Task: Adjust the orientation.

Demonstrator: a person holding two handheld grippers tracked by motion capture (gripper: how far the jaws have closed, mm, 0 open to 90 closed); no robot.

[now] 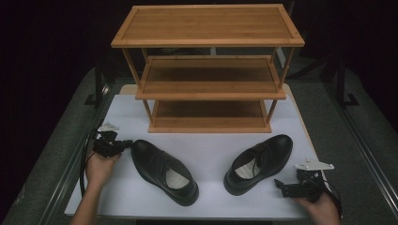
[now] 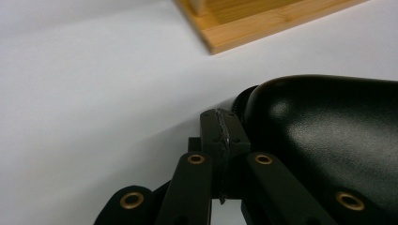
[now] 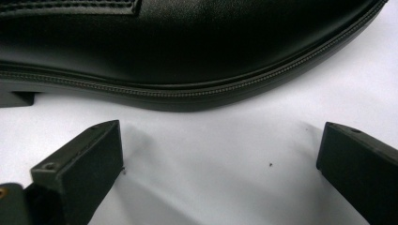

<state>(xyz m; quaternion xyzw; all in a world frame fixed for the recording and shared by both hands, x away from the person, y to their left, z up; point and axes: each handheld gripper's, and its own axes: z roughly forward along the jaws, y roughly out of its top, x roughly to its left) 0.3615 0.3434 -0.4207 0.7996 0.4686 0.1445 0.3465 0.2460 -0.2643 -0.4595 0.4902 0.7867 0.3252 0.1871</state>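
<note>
High view: both black dress shoes on the white tabletop (image 1: 211,154), none on the wooden shoe rack (image 1: 209,70). Left gripper (image 1: 126,145) pinched together empty against left shoe (image 1: 164,171); right gripper (image 1: 281,185) spread wide beside right shoe (image 1: 258,164). Shelving apparently not yet begun.

Pretty dim setup overall: the white table (image 1: 211,154) catches light from overhead while everything past its edges goes nearly black. Soft shadows pool under the wooden rack (image 1: 209,70). In the left gripper view the black shoe (image 2: 324,136) shows a soft glare spot around 3 o'clock, and the rack corner at 12 is blurry.
</note>
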